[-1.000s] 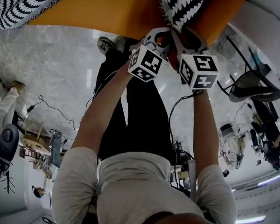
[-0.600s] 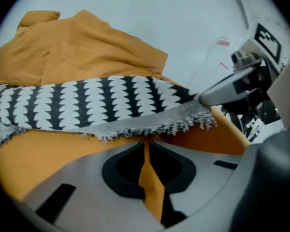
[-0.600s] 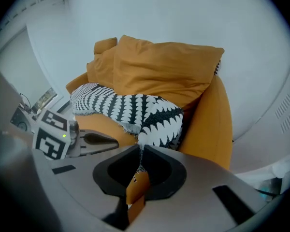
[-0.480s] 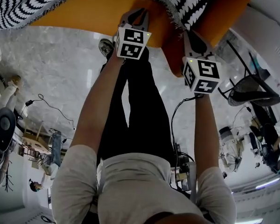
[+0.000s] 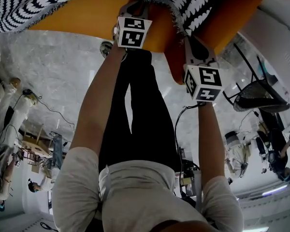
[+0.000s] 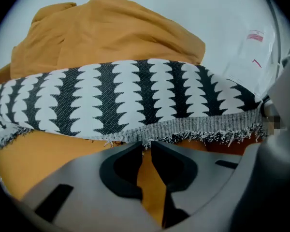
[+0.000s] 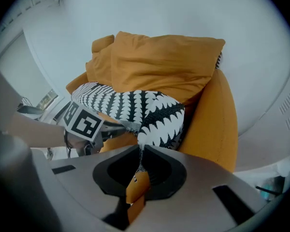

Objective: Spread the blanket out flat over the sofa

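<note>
The left gripper (image 6: 146,148) points down at the orange sofa (image 6: 101,33). Its jaws have just been opening and stand a little apart, with nothing held between them. The fringed edge of the black-and-white blanket (image 6: 135,98) lies right at their tips, draped across the sofa. Further right, the right gripper (image 7: 139,150) has just been closing. It is clenched on a bunched bit of the blanket.

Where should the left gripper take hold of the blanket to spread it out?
Take the blanket by its fringed hem, edge-on from the front of the sofa. That straight edge lies exposed across the seat, just ahead of the left gripper, whose jaws have just been opening and aren't on it yet.
</note>
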